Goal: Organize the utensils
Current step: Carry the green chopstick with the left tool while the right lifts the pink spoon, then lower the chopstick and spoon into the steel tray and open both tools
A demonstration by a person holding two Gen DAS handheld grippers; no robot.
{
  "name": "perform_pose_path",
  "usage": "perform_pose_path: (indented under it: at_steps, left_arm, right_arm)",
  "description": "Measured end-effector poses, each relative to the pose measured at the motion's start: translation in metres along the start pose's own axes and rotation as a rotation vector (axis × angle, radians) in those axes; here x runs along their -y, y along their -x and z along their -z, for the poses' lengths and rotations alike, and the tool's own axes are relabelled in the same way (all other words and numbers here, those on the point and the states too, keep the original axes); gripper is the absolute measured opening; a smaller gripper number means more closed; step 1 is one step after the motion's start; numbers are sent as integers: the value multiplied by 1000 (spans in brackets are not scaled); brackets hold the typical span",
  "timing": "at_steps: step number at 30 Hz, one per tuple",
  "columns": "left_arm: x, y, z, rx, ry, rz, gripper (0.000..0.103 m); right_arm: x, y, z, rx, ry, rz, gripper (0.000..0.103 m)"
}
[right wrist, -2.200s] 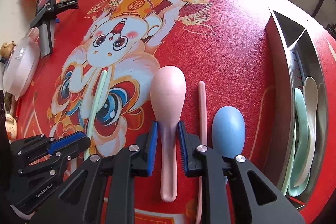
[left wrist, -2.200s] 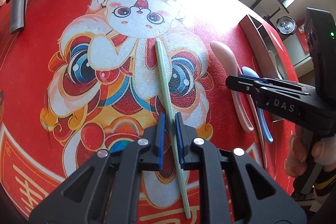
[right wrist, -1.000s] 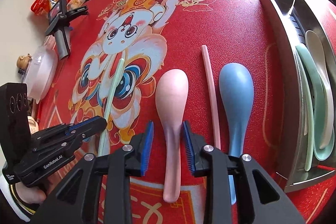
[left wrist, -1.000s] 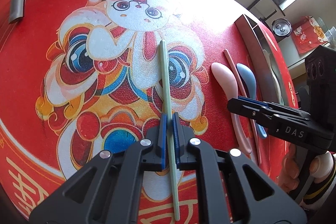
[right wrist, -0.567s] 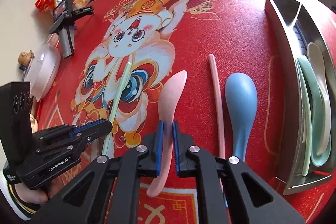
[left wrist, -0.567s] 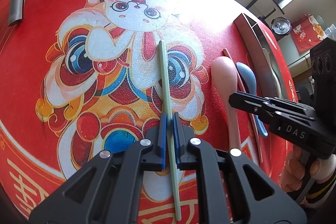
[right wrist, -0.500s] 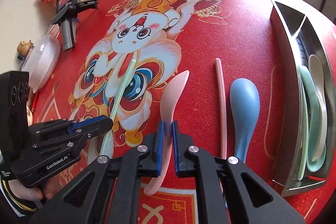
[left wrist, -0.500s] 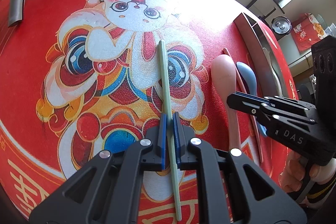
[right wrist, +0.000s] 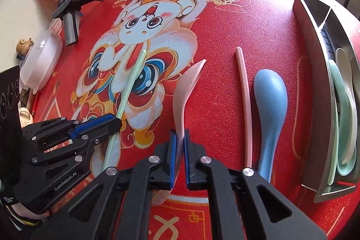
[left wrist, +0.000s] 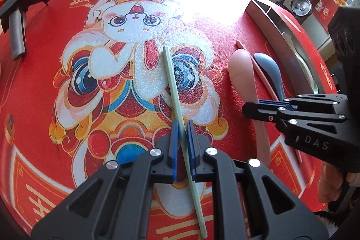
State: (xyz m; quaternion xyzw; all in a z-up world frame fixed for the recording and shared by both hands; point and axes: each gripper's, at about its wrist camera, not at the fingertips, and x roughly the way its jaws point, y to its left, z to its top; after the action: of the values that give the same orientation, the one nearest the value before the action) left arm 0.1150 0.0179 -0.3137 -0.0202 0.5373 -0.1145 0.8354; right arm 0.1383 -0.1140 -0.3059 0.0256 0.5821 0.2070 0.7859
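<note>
spoons on mat (right wrist: 225, 21): 2 – pink (right wrist: 184, 91), blue (right wrist: 268, 100) | chopsticks: 2 – green (right wrist: 128, 87), pink (right wrist: 244, 91) | tray (right wrist: 312, 33): 1

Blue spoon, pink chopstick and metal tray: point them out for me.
Blue spoon (right wrist: 270, 87): right wrist view, on its bowl.
Pink chopstick (right wrist: 243, 87): right wrist view, mid-shaft.
Metal tray (right wrist: 311, 21): right wrist view, on its near side wall.

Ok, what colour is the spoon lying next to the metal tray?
Blue. The spoon shows best in the right wrist view, beside the tray.
</note>
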Motion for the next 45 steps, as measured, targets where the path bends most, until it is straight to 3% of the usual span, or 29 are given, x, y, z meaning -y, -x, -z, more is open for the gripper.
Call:
perform_pose_path:
  at_steps: [6, 8, 12, 23, 32, 39, 45]
  left_arm:
    - [1, -2, -3, -1, -28, -8, 12]
    - [-4, -2, -5, -15, 1, 13, 12]
    - [-30, -1, -7, -49, 149, 122, 10]
    - [-33, 37, -35, -25, 247, 209, 10]
    - [44, 33, -95, -26, 233, 318, 10]
    - [125, 3, -149, -40, 254, 400, 10]
    - [152, -42, -171, -84, 317, 388, 10]
  right_arm:
    - [5, 1, 8, 3, -41, -22, 6]
    - [7, 2, 9, 0, -52, -27, 6]
    - [10, 9, 11, 21, -69, -30, 6]
    - [39, 58, 26, 153, -130, -77, 6]
    - [109, 107, 13, 236, -123, 28, 6]
    - [162, 114, -8, 224, -88, 98, 6]
    - [175, 99, -24, 160, 7, 130, 6]
